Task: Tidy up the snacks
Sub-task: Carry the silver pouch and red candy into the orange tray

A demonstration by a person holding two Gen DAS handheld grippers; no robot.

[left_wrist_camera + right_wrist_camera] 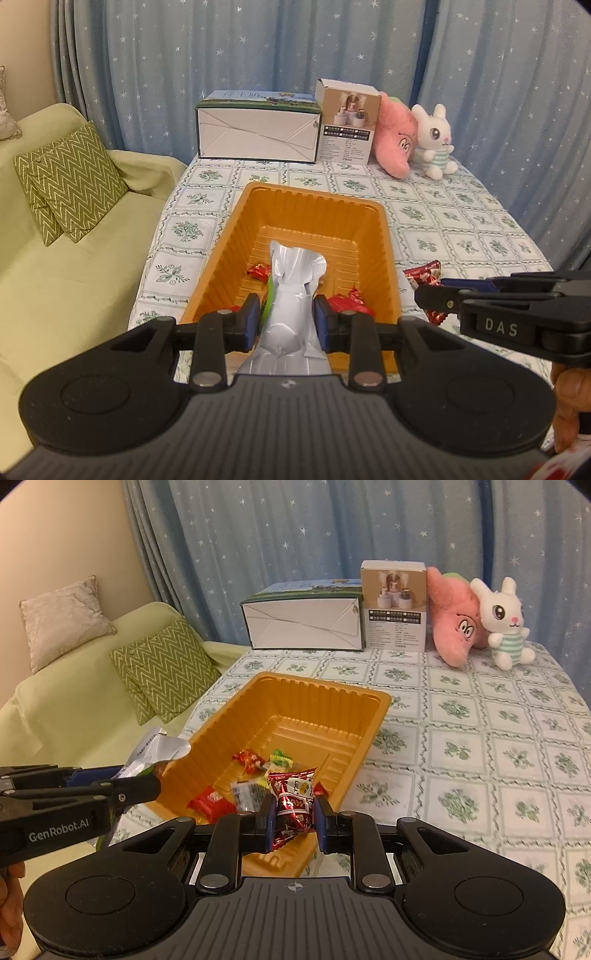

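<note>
An orange plastic tray (pixel 310 206) (pixel 325 698) lies on the flowered tablecloth with several wrapped snacks in it, red packets (pixel 212 801) and a green and yellow one (pixel 280 758). My left gripper (pixel 284 321) is shut on a silver snack bag (pixel 291 295) over the tray's near end; the same silver bag (pixel 155 751) shows at the left of the right wrist view. My right gripper (pixel 294 816) is shut on a dark red snack packet (pixel 291 805) over the tray's near right corner. In the left wrist view that red packet (pixel 424 275) shows beside the tray.
At the table's far edge stand a white and green carton (pixel 258 127), a small beige box (pixel 347 122), a pink plush (pixel 395 136) and a white rabbit plush (pixel 436 140). A green sofa with zigzag cushions (pixel 70 181) lies left of the table. A hand (pixel 569 398) holds the right gripper.
</note>
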